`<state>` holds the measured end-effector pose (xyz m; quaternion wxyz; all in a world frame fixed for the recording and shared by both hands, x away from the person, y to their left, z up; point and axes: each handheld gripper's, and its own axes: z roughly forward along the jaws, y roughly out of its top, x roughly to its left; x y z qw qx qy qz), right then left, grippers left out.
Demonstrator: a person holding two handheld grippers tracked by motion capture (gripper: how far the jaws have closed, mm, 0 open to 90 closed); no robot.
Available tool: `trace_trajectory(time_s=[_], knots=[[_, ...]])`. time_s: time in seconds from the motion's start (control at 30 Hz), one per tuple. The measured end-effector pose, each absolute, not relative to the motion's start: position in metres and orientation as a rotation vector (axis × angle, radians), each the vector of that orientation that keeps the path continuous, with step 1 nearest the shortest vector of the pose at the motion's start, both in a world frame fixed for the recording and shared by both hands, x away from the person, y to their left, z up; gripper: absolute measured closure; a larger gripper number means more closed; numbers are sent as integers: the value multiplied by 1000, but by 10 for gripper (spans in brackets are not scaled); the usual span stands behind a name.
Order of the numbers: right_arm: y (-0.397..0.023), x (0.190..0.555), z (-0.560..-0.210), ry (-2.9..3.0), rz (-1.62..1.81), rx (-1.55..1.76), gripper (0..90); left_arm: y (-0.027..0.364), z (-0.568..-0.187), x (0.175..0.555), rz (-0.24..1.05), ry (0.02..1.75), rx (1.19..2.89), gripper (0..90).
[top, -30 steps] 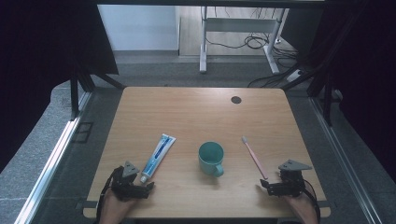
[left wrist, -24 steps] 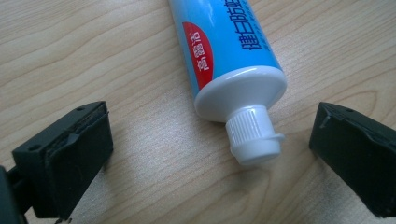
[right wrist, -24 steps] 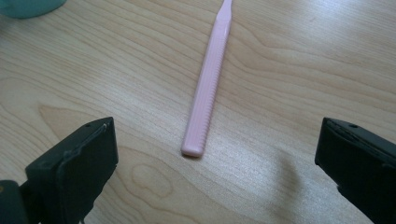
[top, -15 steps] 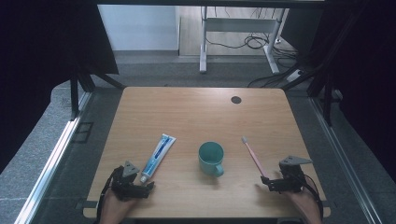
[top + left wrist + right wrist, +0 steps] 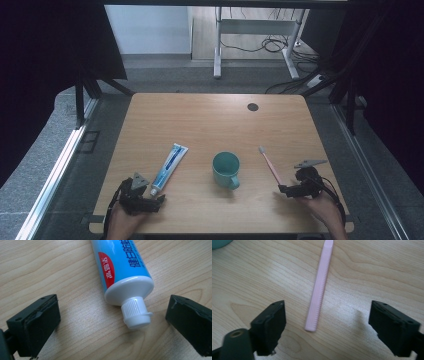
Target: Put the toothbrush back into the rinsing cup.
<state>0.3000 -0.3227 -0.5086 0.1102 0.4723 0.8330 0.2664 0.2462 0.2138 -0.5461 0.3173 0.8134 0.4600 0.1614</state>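
The light, stiff pink toothbrush (image 5: 320,287) is best pinched at its ribbed handle by the right hand-held gripper (image 5: 327,327), whose spread jaws have just been closing around nothing yet, while the soft toothpaste tube (image 5: 122,267) is straddled near its cap by the spread left hand-held gripper (image 5: 110,322).

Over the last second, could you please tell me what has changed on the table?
The right gripper has edged toward the pink toothbrush, its jaws closing partway, the handle end between them untouched. The left gripper, toothpaste tube and teal mug stayed put.

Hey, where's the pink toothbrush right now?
In the high view the pink toothbrush lies flat on the table's right side, right of the teal mug, its handle end between the open jaws of the right claw, untouched.
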Motion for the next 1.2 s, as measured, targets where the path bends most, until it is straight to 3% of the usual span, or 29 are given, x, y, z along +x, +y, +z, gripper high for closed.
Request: trace_trajectory(time_s=[0.37,0.87,1.2], knots=[[-311,319,-501,2537,670,1375,288,214,-546,246,425,1213,2141,0],[-295,348,-498,2649,462,1419,287,214,-546,246,424,1215,2140,0],[-281,364,-492,2721,355,1389,385,214,-546,246,424,1214,2140,0]])
